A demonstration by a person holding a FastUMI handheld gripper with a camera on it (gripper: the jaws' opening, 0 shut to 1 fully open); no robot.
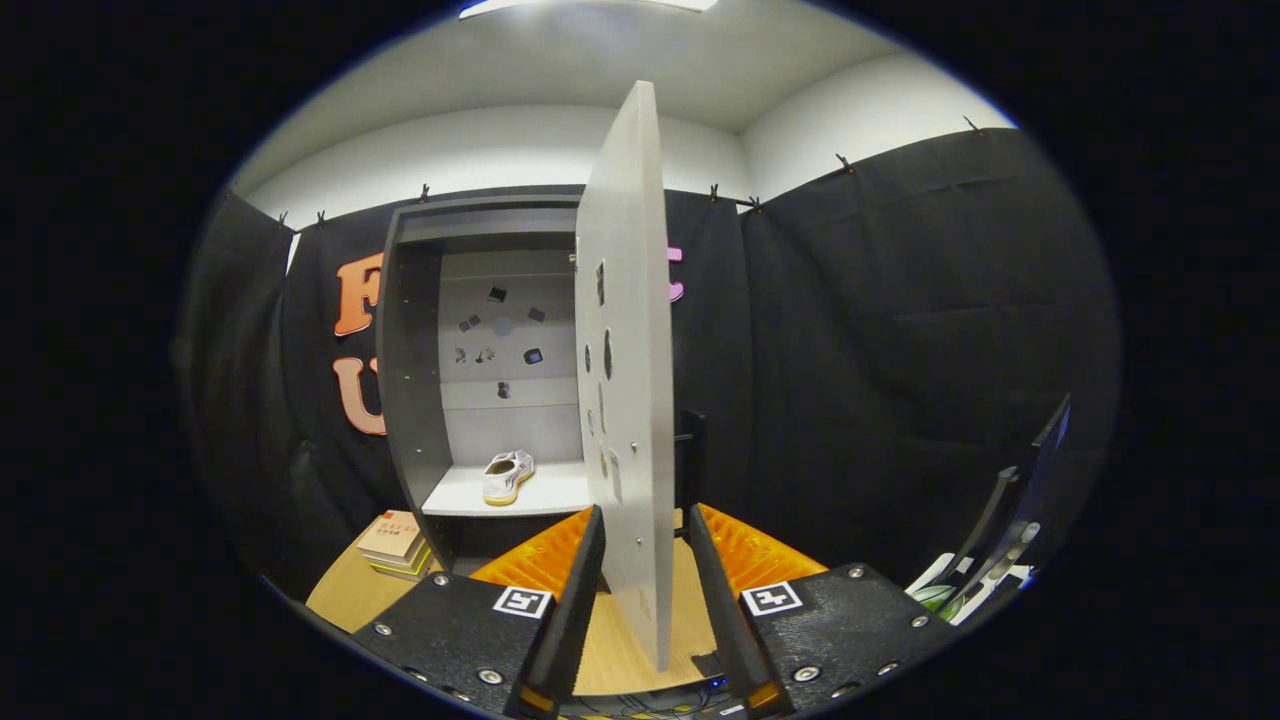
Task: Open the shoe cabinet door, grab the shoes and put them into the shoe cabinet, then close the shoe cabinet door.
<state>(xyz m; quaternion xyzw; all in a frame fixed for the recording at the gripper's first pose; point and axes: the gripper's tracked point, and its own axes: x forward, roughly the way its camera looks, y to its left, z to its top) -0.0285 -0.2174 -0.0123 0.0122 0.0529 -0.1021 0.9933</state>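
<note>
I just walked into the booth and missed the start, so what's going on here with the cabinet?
A person is working a handheld gripper at a shoe cabinet. The cabinet door stands swung open, edge-on between the gripper's two spread fingers; whether either finger touches it is hard to tell. A white shoe already sits on the shelf inside. A stack of books lies on the wooden table beside the cabinet. So the shoe is stowed, and the door is not yet closed.
</note>
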